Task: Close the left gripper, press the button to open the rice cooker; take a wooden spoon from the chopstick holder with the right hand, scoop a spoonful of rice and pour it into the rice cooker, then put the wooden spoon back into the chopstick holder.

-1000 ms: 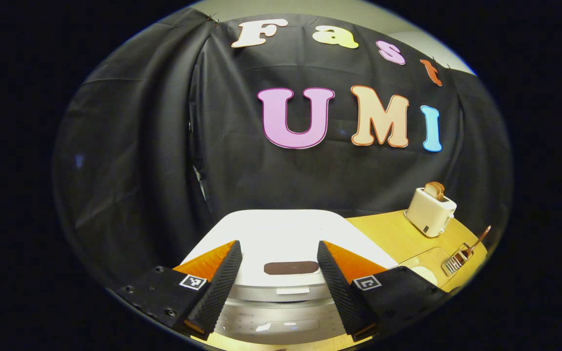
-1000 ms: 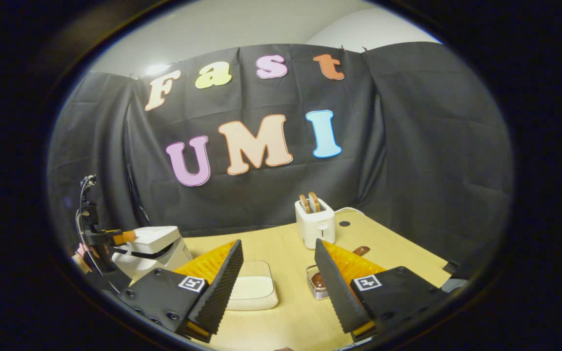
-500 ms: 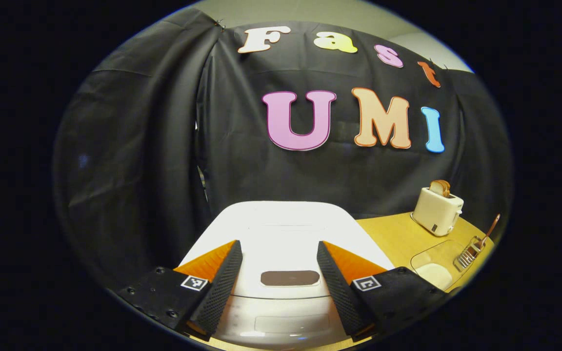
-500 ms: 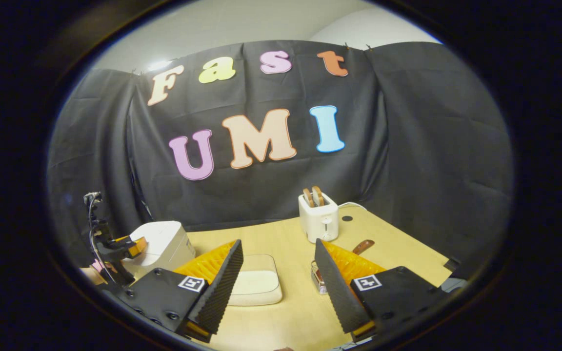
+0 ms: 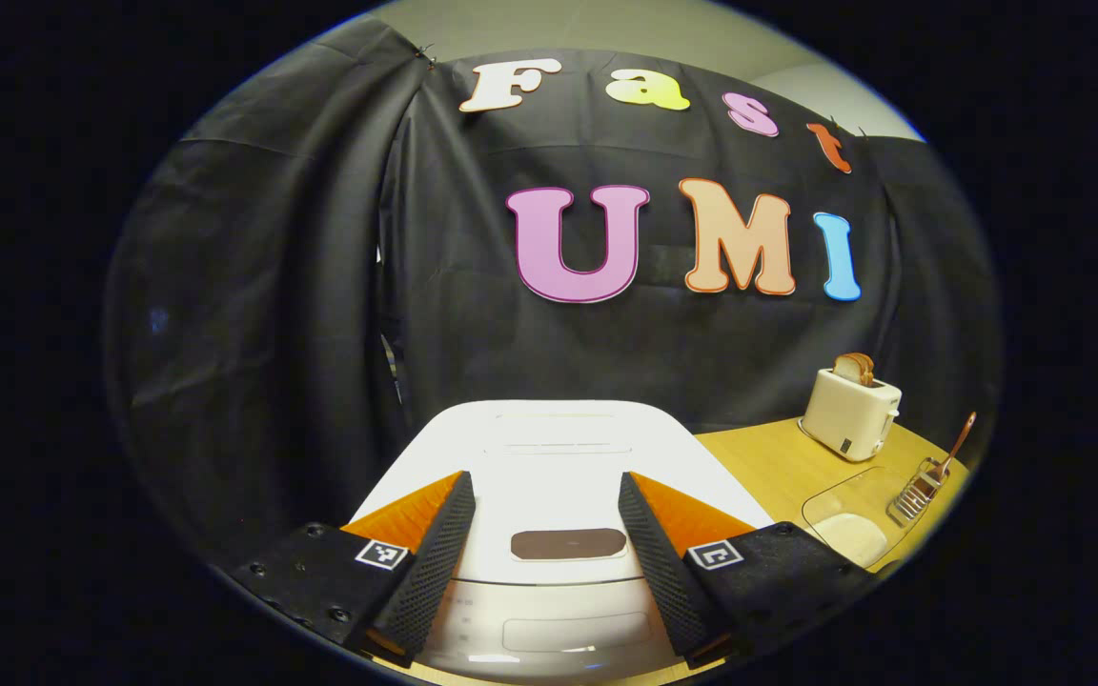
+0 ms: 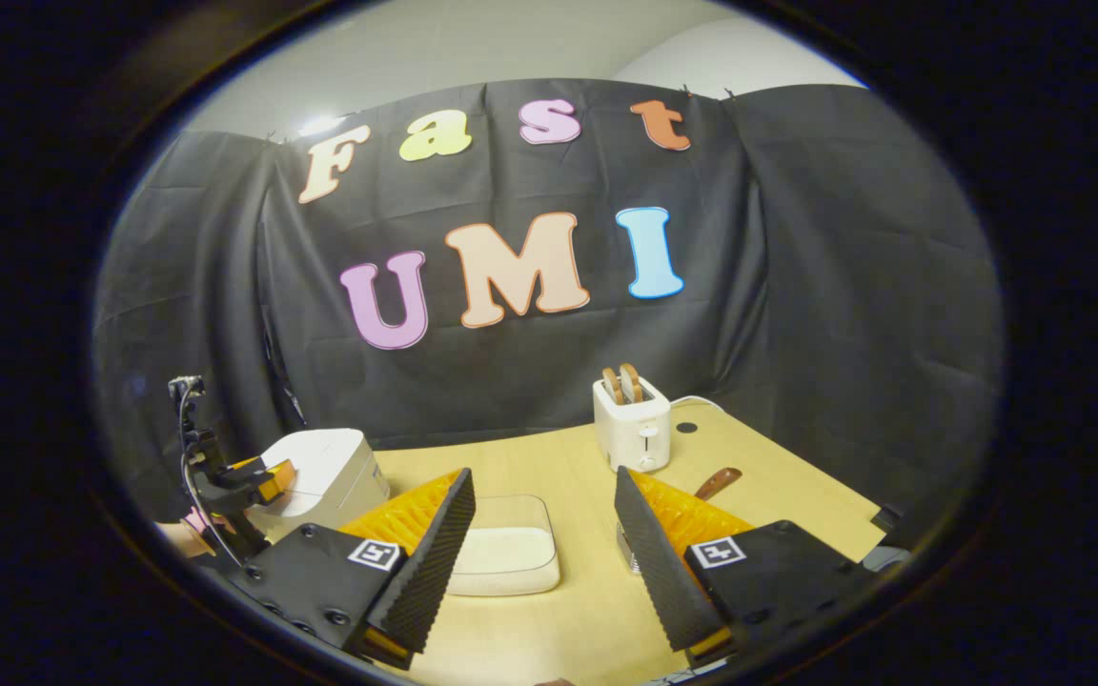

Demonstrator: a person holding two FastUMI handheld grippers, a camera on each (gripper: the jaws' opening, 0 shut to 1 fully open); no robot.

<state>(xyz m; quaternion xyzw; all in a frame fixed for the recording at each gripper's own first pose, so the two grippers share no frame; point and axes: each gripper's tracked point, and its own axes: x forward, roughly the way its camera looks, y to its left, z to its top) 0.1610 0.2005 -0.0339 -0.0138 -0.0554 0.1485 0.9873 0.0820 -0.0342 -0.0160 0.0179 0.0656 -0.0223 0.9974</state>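
The white rice cooker (image 5: 559, 448) stands right below my left gripper (image 5: 543, 476), its lid down. Its dark oval button (image 5: 568, 544) lies between the two fingers, which stand wide open and hold nothing. My right gripper (image 6: 542, 476) hovers open over the table. Between its fingers I see the clear container of rice (image 6: 506, 553). The wooden spoon (image 6: 719, 481) sticks up from the chopstick holder, which my right finger mostly hides. In the left gripper view the wire chopstick holder (image 5: 916, 491) and the wooden spoon (image 5: 961, 438) stand at the far right.
A white toaster (image 6: 635, 433) with bread slices stands at the back of the wooden table (image 6: 797, 495). The rice cooker (image 6: 330, 467) sits at the table's left end, with the left gripper (image 6: 263, 476) and a hand in front of it.
One second ago a gap showed under the cooker's lid; now the lid sits shut. The right gripper's view has shifted slightly, so the objects on the table sit a little further right.
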